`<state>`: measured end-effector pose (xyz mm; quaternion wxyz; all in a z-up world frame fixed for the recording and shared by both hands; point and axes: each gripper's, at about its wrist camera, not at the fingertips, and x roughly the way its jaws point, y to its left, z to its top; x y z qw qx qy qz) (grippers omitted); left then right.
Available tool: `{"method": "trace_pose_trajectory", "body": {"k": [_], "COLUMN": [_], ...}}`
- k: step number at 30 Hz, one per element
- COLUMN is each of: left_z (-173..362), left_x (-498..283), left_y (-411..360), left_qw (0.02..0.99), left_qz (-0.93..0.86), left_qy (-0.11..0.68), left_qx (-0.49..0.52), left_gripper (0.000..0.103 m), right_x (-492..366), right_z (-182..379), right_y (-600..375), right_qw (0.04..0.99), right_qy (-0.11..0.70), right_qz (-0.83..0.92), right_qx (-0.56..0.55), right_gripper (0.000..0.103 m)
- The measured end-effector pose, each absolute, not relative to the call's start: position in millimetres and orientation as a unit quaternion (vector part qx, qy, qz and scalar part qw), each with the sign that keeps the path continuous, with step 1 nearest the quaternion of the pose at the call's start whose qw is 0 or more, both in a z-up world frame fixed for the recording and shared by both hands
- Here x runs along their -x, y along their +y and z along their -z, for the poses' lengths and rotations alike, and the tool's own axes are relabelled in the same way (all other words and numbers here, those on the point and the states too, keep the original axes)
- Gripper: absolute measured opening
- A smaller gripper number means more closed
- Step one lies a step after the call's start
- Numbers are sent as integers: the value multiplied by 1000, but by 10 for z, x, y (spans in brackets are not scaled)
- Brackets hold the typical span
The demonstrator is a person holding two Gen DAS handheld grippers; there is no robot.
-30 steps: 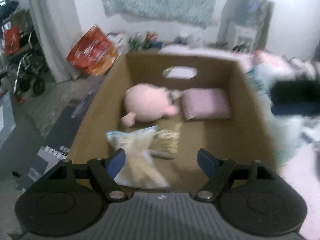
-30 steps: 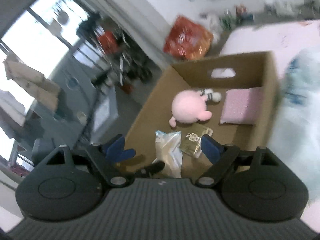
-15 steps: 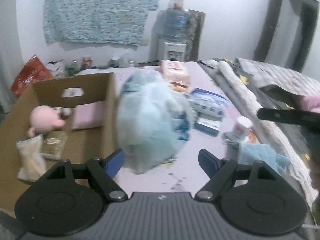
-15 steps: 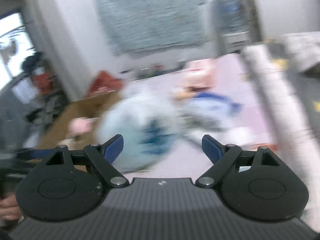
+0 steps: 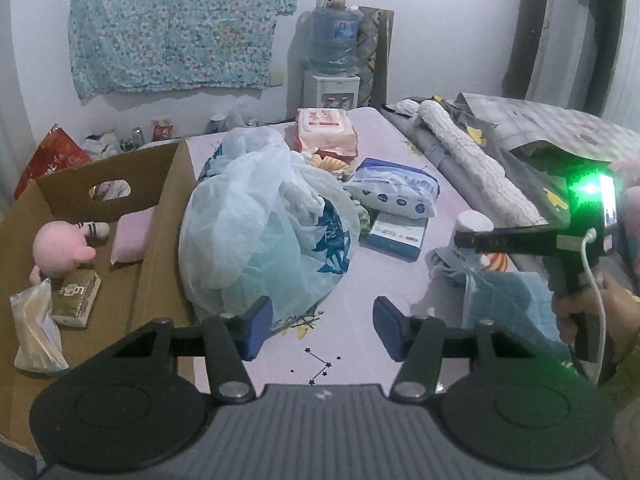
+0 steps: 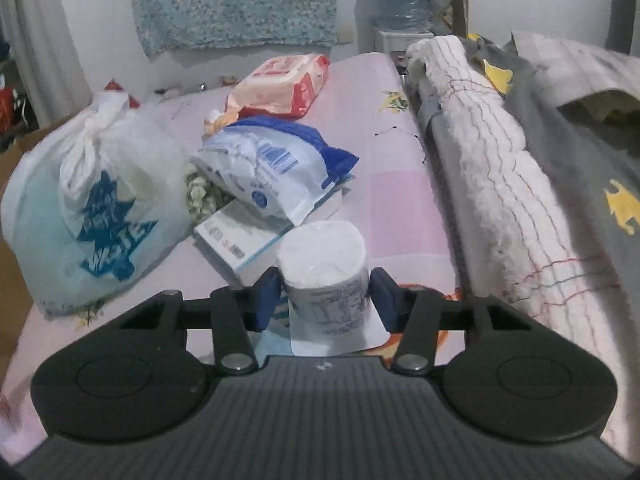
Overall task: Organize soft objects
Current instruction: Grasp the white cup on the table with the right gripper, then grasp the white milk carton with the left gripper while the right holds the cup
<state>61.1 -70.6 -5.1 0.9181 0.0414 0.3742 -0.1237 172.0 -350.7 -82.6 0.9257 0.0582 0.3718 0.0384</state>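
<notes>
A pink plush [image 5: 60, 250] already lies in the cardboard box [image 5: 160, 216]; the right gripper [image 6: 325, 298], jaws just closing, clasps the tissue roll [image 6: 324, 268], and the left gripper [image 5: 322, 328] hangs narrowed and empty.

Behind your table, a water dispenser [image 5: 331, 90] stood against the white wall, a blue-tinted water bottle [image 5: 334, 36] upended on top of it; to its left a floral cloth [image 5: 180, 24] in pale blue hung flat on the wall; a dark door frame [image 5: 576, 36] rose at the far right; low along the wall's foot sat a row of small bottles and cans [image 5: 148, 136], blurred; a red printed bag [image 5: 52, 160] leaned on the floor at the left; in your right-hand view a white curtain [image 6: 44, 40] hung at the left edge.
</notes>
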Motion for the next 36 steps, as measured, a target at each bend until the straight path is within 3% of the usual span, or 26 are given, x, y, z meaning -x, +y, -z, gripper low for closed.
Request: {"method": "trace_pose_trajectory", "body": {"k": [16,25,32,36], "left_z": [-49,12,347,476], "left_x": [-320,-110,-103,-191], "left_y": [-518,-590,-800,-838], "left_qw": [921,898,869,854], "left_qz": [146,202,224,230], "left_qy": [358,380,431,460], "left_qx": [-54,-96,-96,-77], "left_gripper": [55,59,58,48], "right_x": [-1232,-1035,-1052,-1060], "right_z": [443,1197,1570,1509], "right_y": [-3561,-3257,-3080,-3079], "right_qw": [853,679,669,689], "right_qy": [350,419,490,494], "right_qz": [-196,-291,-251,-240], "right_qx": [-334,-527,-500,-473], "right_gripper": [46,46,47,51]}}
